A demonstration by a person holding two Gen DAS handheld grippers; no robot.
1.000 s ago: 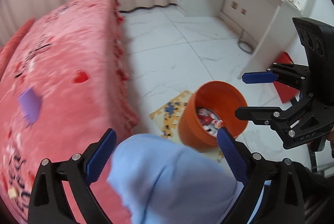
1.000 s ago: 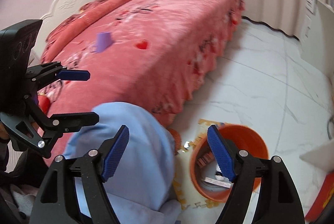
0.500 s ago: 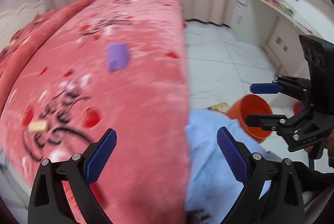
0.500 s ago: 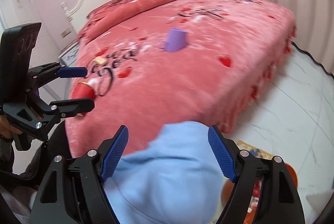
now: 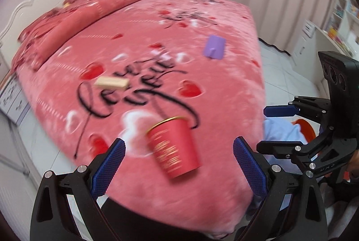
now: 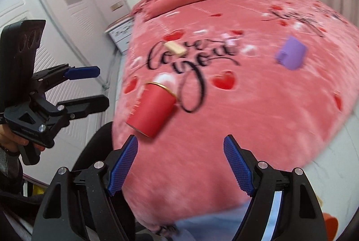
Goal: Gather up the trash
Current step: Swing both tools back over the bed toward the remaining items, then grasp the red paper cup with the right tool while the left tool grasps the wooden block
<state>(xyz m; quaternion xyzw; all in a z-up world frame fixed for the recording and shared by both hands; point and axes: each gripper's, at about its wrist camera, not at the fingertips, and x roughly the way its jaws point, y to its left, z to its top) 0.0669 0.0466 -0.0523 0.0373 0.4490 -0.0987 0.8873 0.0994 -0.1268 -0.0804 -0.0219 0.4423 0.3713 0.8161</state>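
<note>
Both tools gape with nothing held: left tool, right tool. A red paper cup with a gold rim lies tipped on the plush pink bed near its foot edge; beyond it lie a tan block and a purple box.

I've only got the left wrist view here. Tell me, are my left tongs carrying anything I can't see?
Observer: No. Seen side-on from the right wrist, the left tongs are open and empty.
Operator: What's behind them?
Observer: A white panelled door.
Operator: And the nearest trash from the other side?
Observer: A red paper cup lies on its side, just ahead of the left finger of the right tongs.
</note>
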